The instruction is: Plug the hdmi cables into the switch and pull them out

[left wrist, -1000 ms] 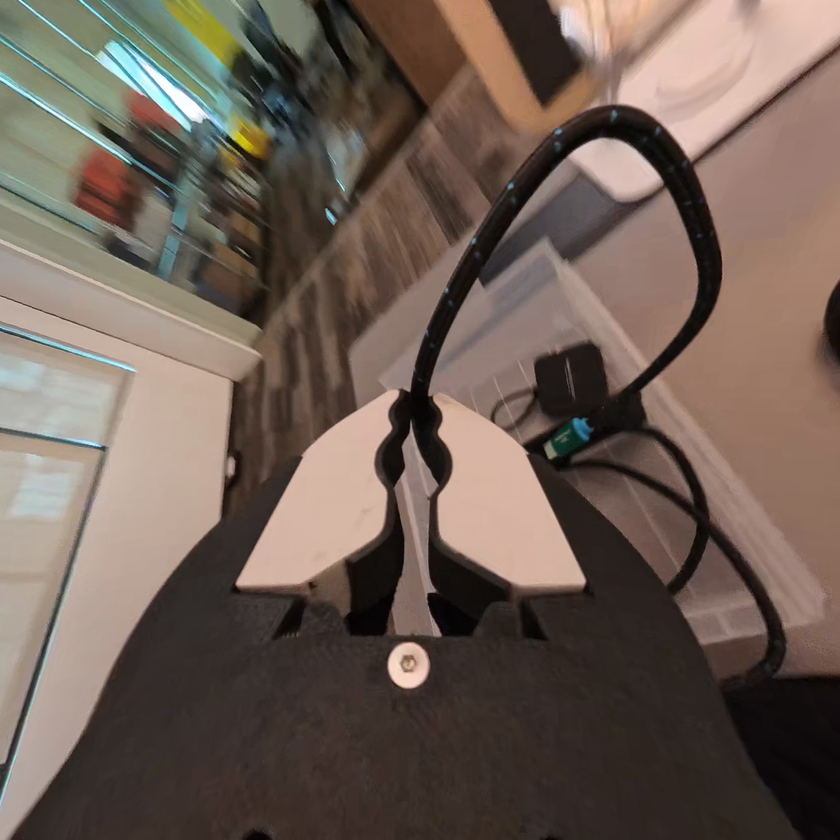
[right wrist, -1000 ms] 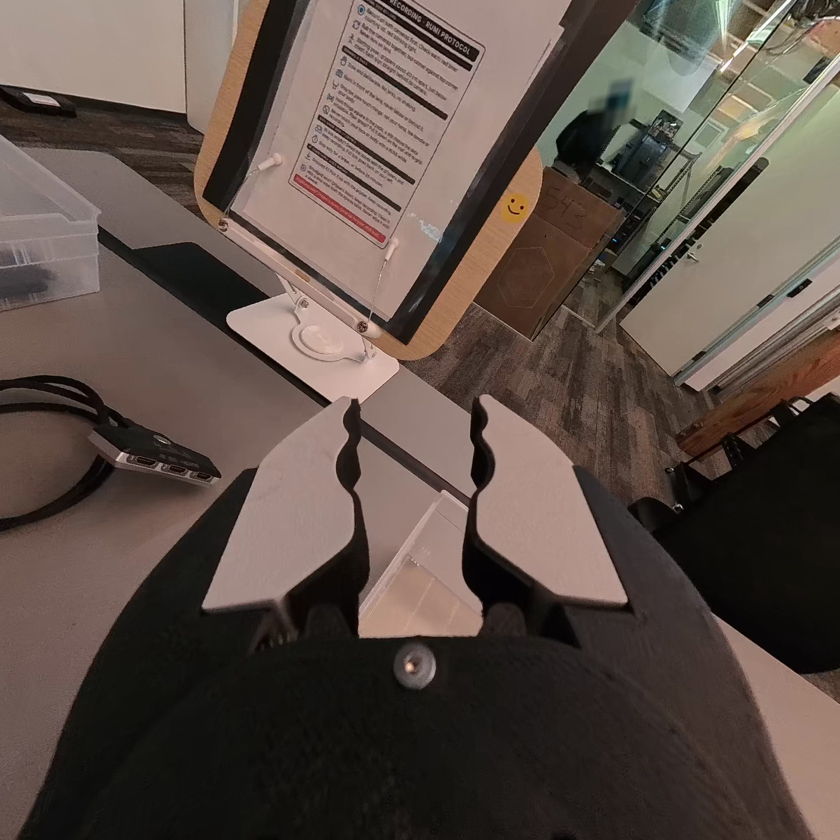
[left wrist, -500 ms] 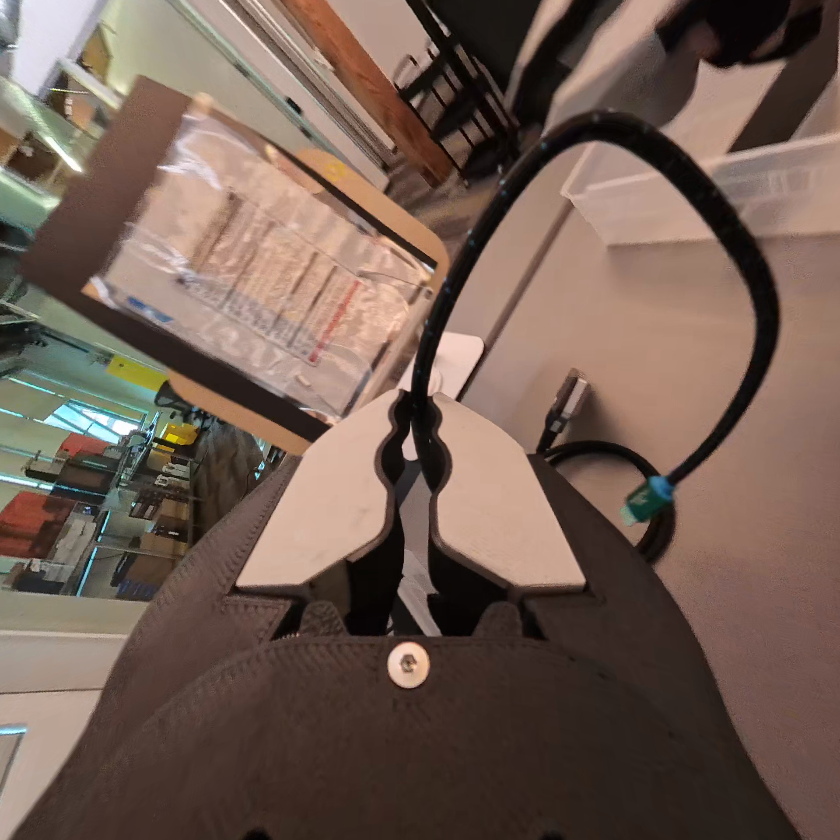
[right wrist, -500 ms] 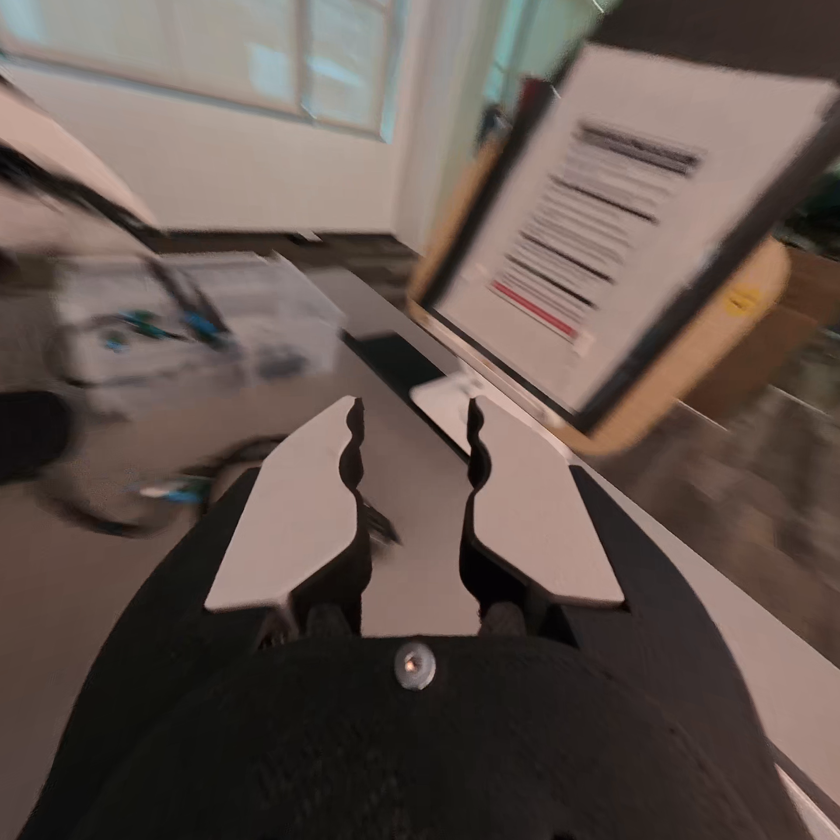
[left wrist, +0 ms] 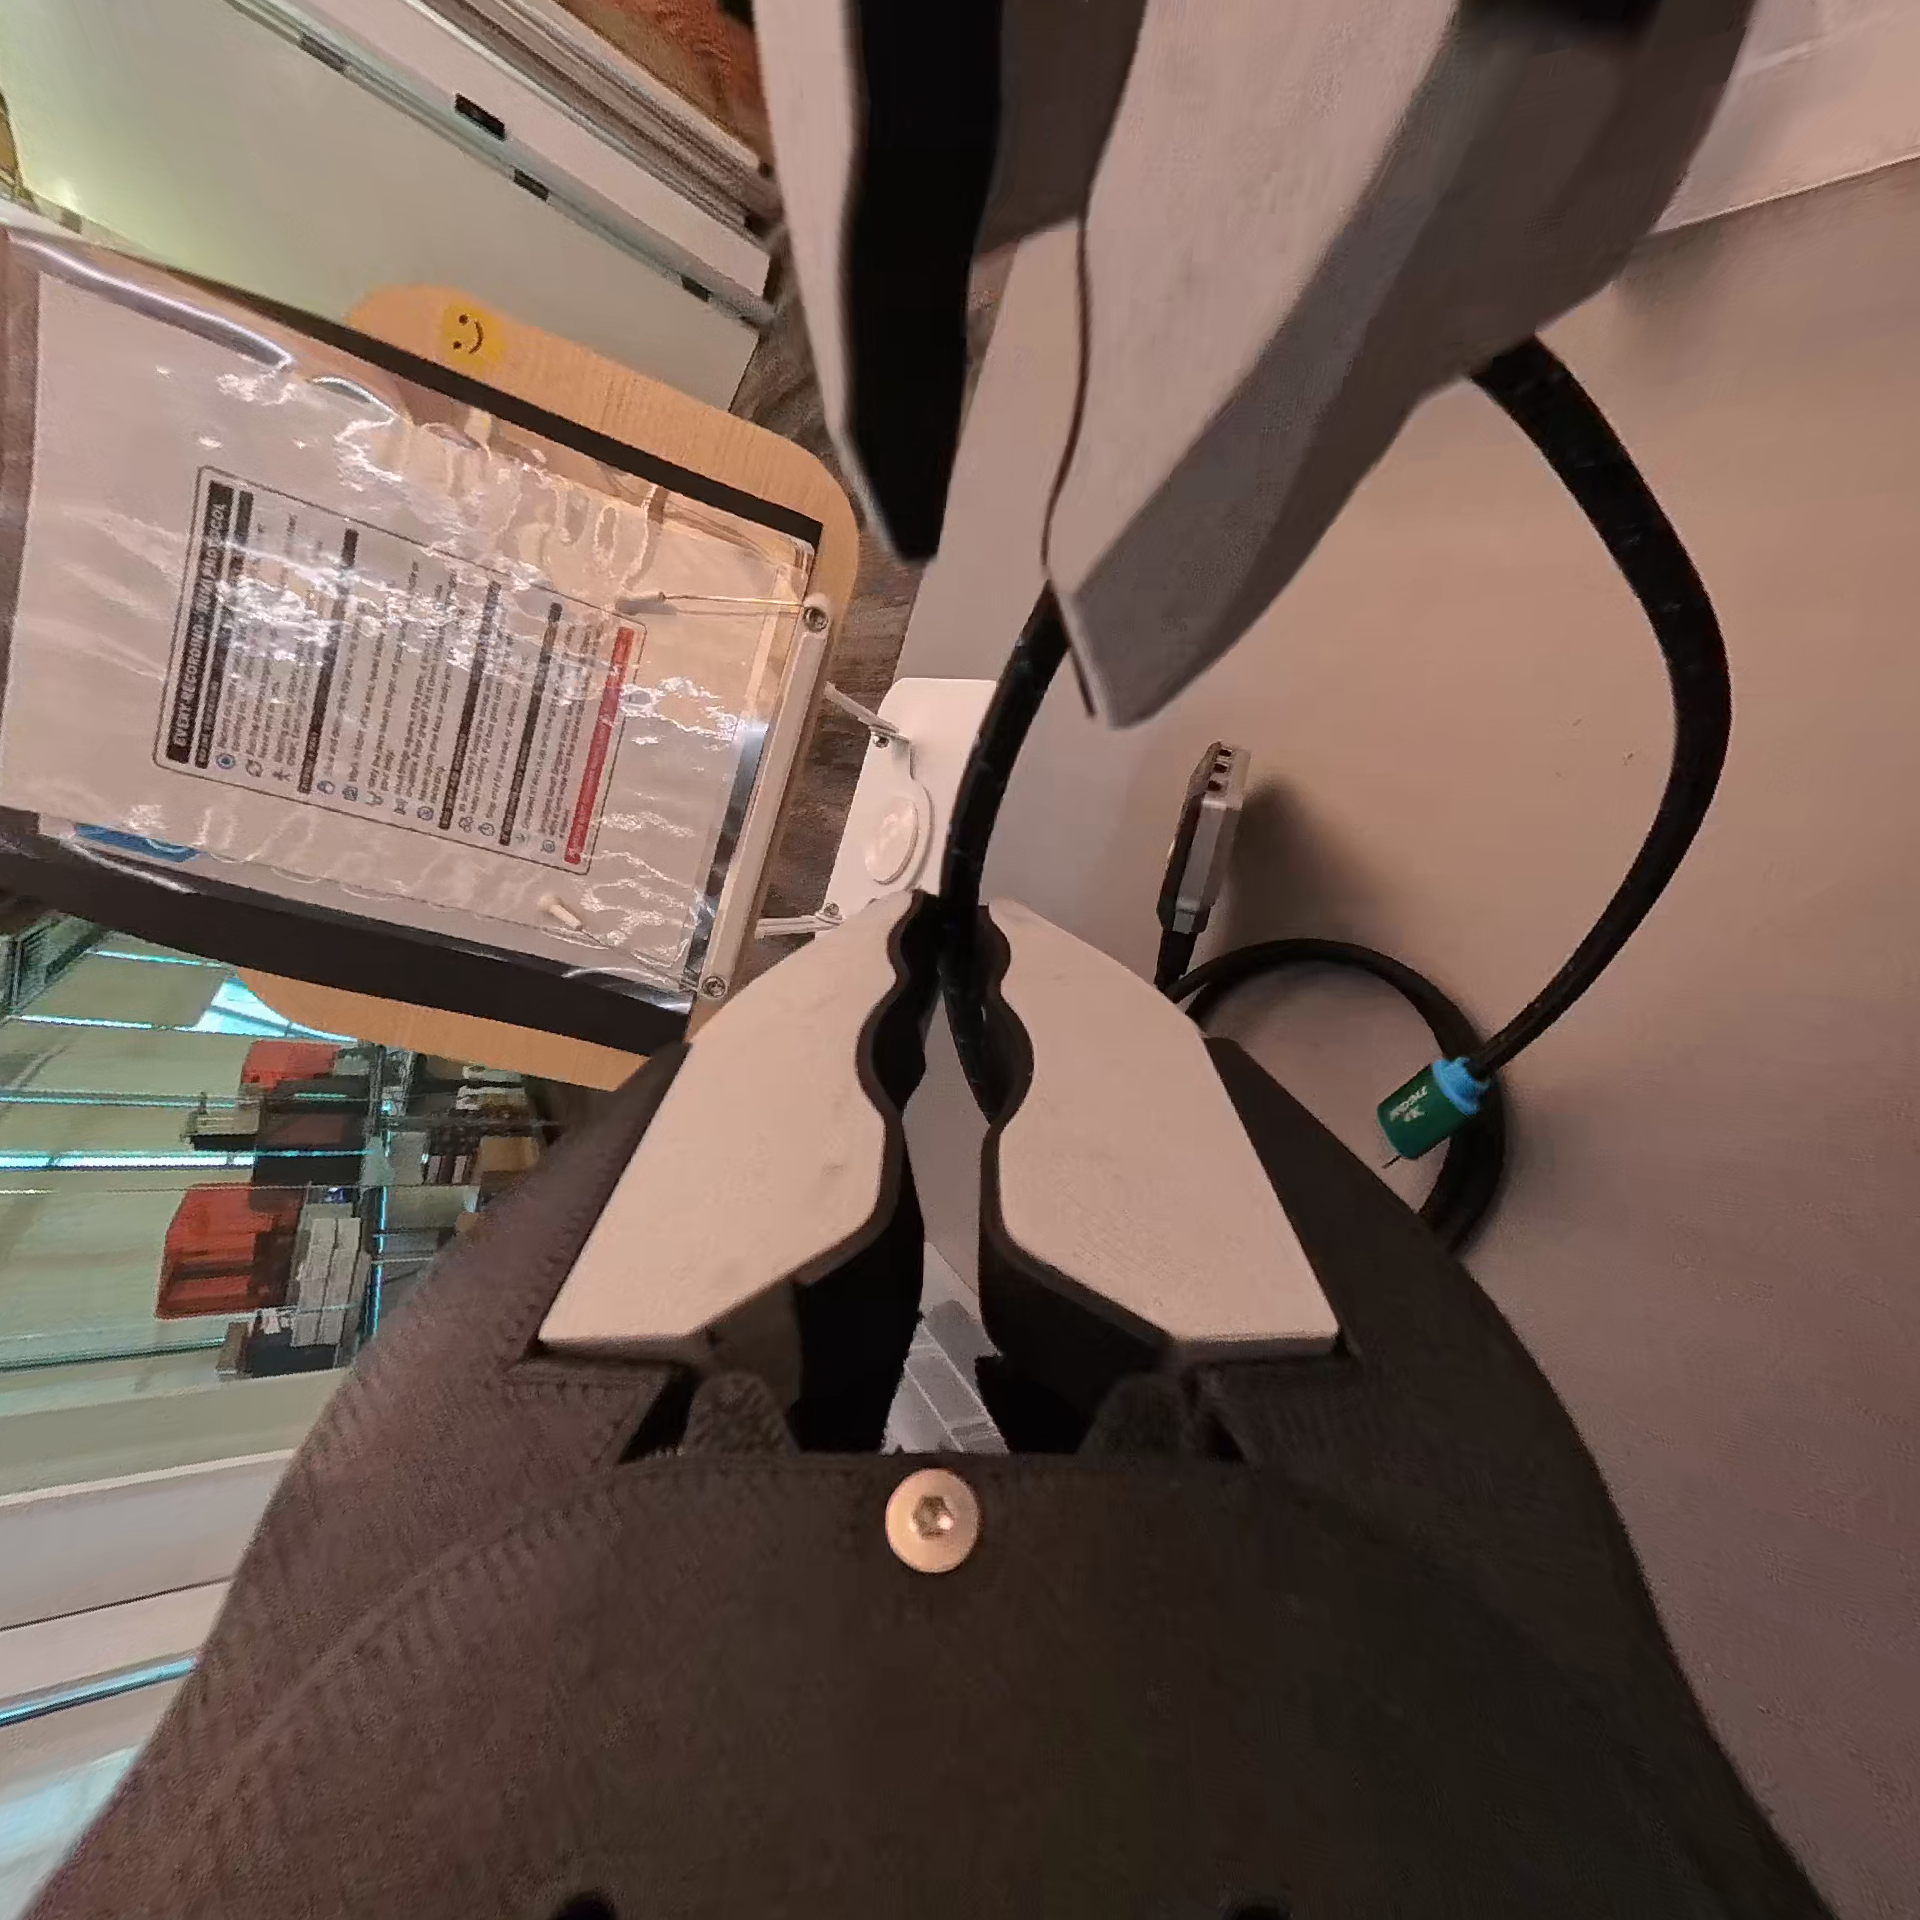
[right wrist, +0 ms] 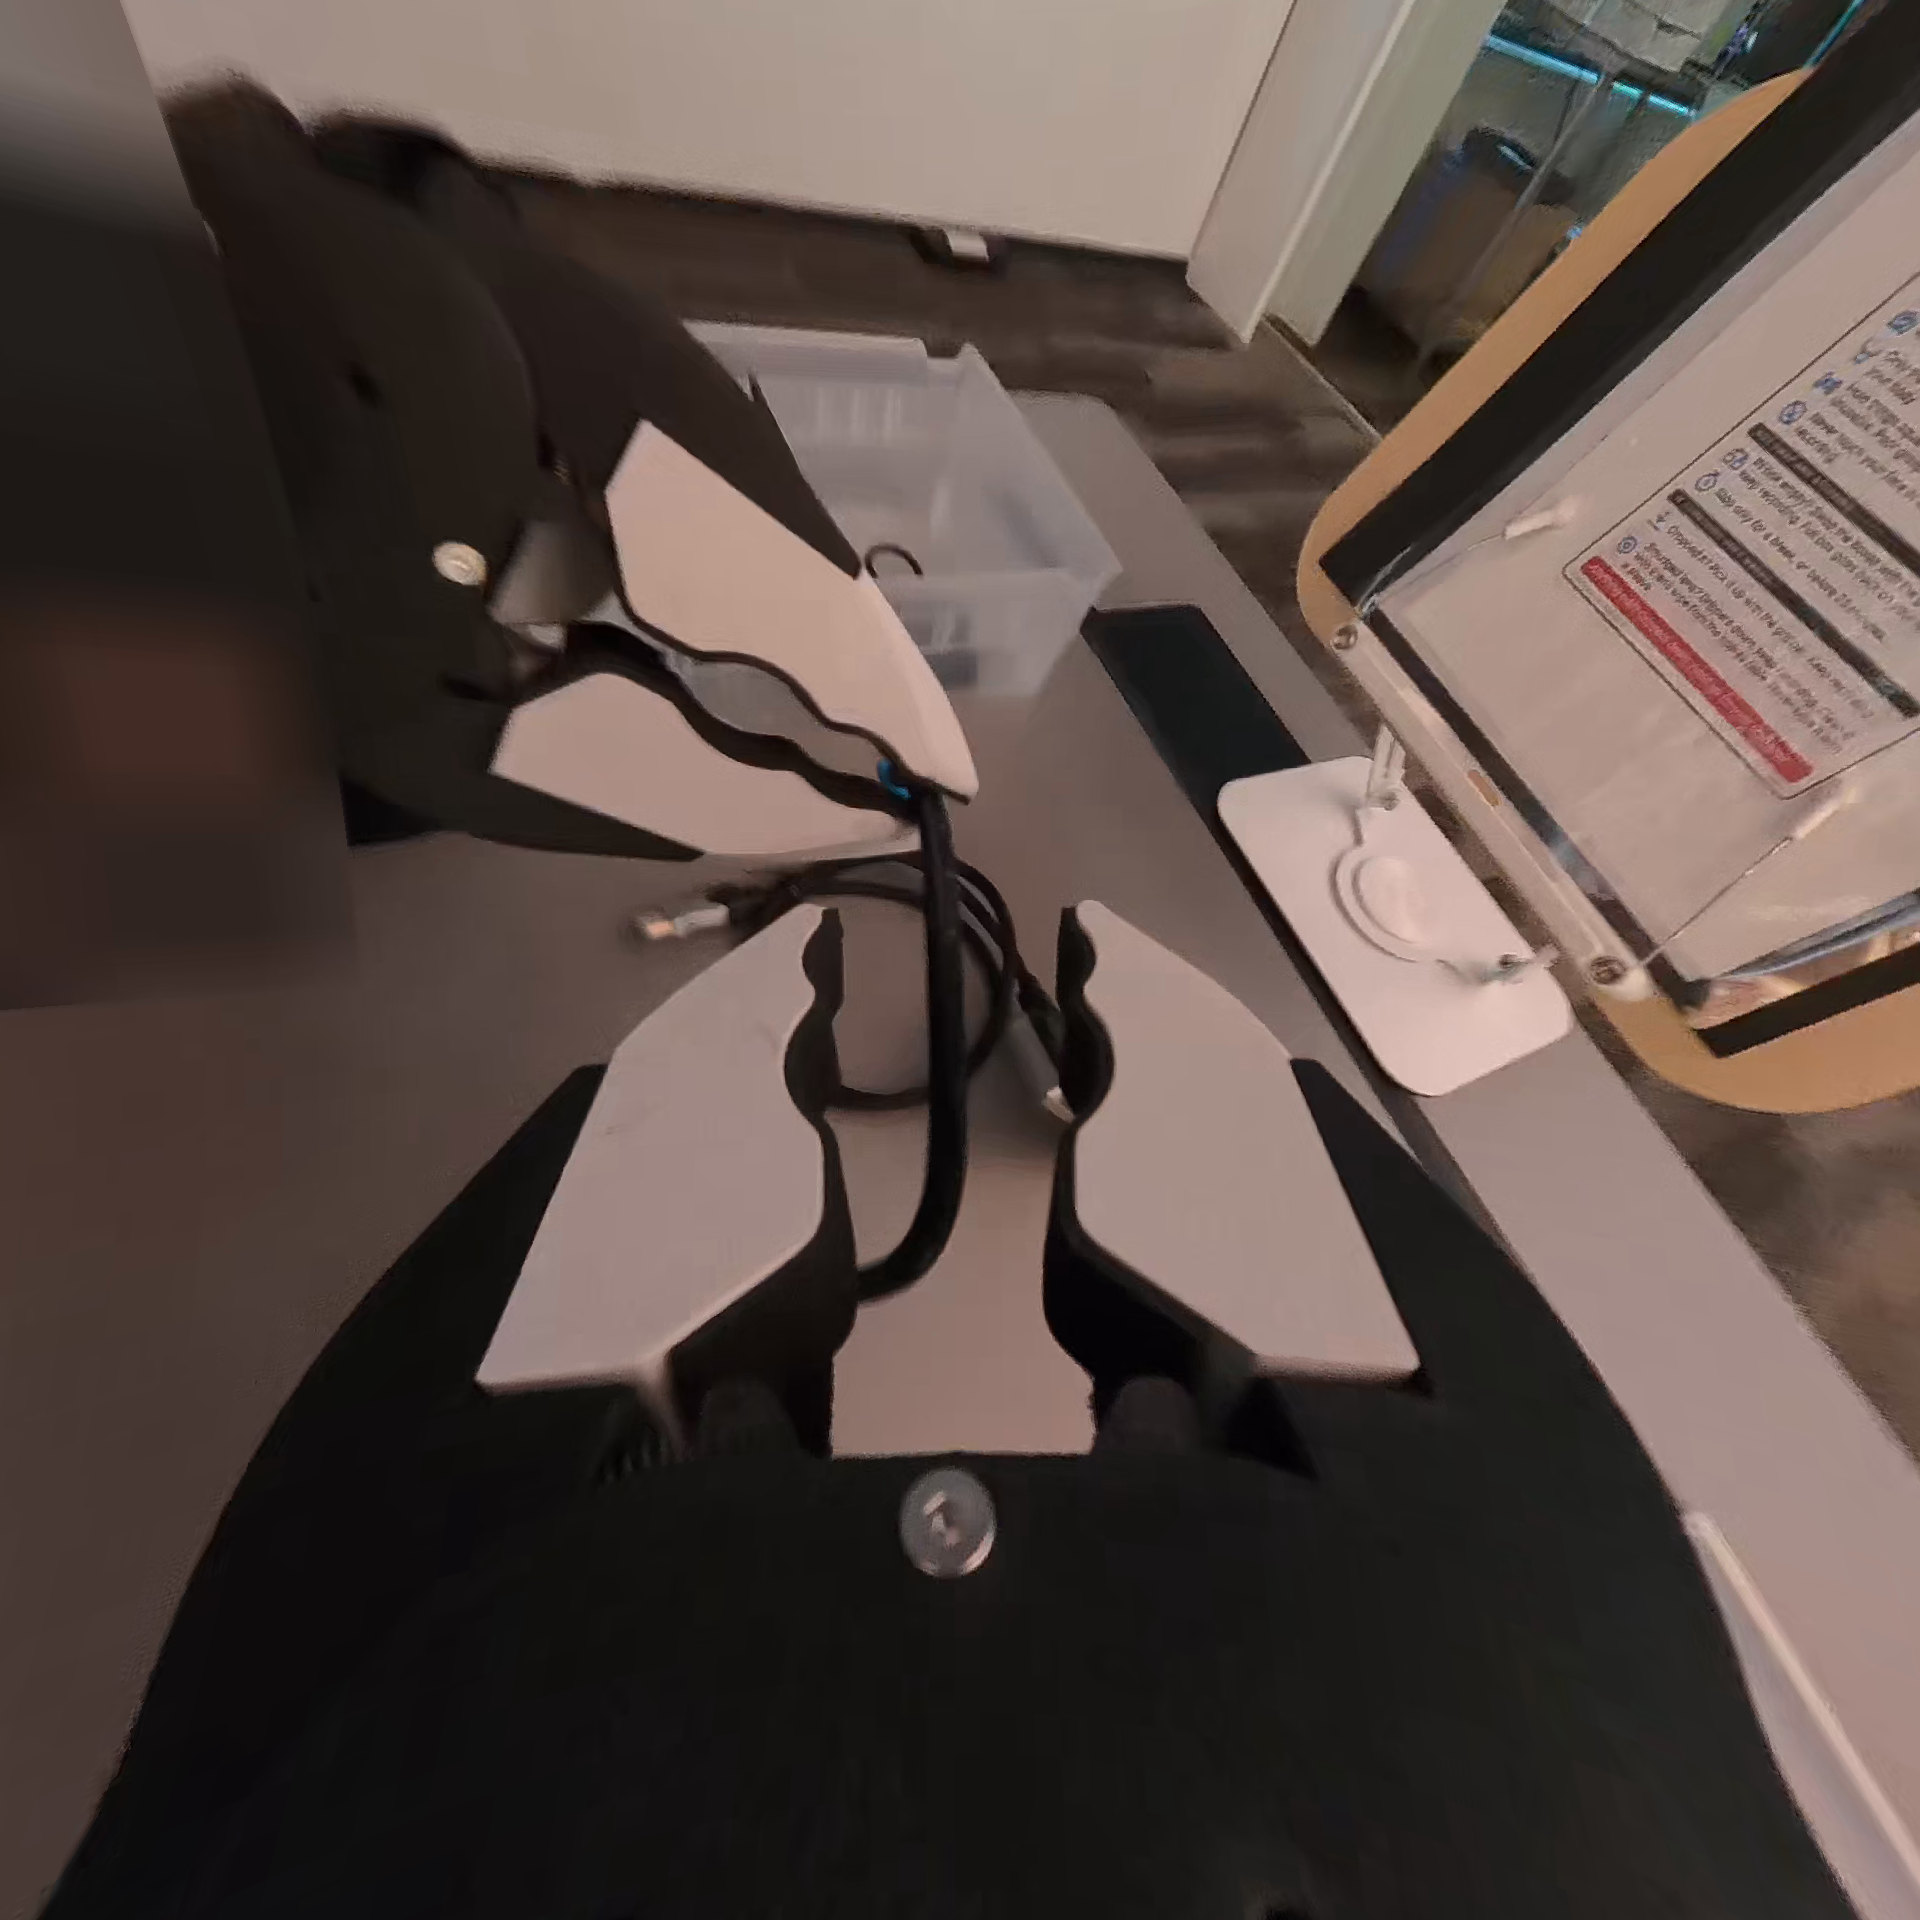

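Two views are given. In the left wrist view, the left gripper [left wrist: 948,940] is seen clamped on a black HDMI cable [left wrist: 1662,665], whose loop ends in a green plug [left wrist: 1425,1103] hanging free near the grey switch [left wrist: 1205,831] on the table [left wrist: 1714,1351]. In the right wrist view, the right gripper [right wrist: 948,925] is held with jaws apart around that cable [right wrist: 940,1049], without contact; a signboard [right wrist: 1662,623] is seen to the right.

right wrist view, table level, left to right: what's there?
left gripper shut on the black HDMI cable → clear plastic bin → white stand base → framed instruction sheet.
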Demonstrator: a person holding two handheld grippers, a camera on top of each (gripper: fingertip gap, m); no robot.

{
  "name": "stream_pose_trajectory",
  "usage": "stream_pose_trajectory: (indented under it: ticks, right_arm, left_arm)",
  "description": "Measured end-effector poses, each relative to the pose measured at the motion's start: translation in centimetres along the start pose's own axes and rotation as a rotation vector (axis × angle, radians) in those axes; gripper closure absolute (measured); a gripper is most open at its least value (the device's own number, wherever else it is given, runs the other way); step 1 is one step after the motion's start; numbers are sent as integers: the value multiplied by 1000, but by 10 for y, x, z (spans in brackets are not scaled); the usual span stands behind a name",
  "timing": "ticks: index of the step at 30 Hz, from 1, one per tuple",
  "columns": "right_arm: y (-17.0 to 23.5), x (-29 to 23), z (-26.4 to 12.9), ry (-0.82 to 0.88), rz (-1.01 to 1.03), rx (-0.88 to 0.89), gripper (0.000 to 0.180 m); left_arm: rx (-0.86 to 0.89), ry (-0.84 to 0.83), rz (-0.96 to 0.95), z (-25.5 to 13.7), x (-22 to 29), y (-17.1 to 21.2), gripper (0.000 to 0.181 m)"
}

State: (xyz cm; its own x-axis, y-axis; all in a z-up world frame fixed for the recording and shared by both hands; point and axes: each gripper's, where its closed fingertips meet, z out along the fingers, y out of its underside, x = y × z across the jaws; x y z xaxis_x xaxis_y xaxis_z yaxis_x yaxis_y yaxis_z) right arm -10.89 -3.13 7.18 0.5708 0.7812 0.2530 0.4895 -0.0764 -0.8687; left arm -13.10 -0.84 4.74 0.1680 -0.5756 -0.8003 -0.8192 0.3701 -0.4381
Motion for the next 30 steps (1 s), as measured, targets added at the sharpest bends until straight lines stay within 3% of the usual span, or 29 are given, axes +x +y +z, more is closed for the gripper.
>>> stream_pose_trajectory:
  ticks: [4, 6, 9, 14, 17, 20, 23, 26, 30]
  right_arm:
    - [7, -4, 13, -9, -31, -31, 149]
    - [9, -7, 14, -30, -91, -49, 173]
    - [6, -7, 6, -43, -113, -39, 173]
    - [-6, 10, -26, -14, -117, 76, 173]
    - [-20, 13, -52, -37, -113, 190, 173]
    - [-33, 14, -81, -60, -122, 321, 173]
    - [-40, 17, -101, -83, -97, 408, 174]
    - [-44, 15, -113, -107, -92, 461, 174]
    - [-50, 11, -130, -173, -75, 547, 174]
  left_arm:
    - [35, 35, 4, 0, 11, -10, 175]
    - [43, 47, -19, 1, 15, -14, 175]
    - [111, 57, -85, -2, 14, -23, 175]
    - [193, 258, -368, -32, -5, -19, 117]
    - [244, 354, -451, -45, -17, -4, 108]
    - [273, 303, -424, -40, -27, 7, 109]
    - [327, 322, -387, -27, -14, -5, 117]
    - [270, 292, -287, -6, 3, -6, 113]
    - [424, 184, -292, -9, -6, -28, 139]
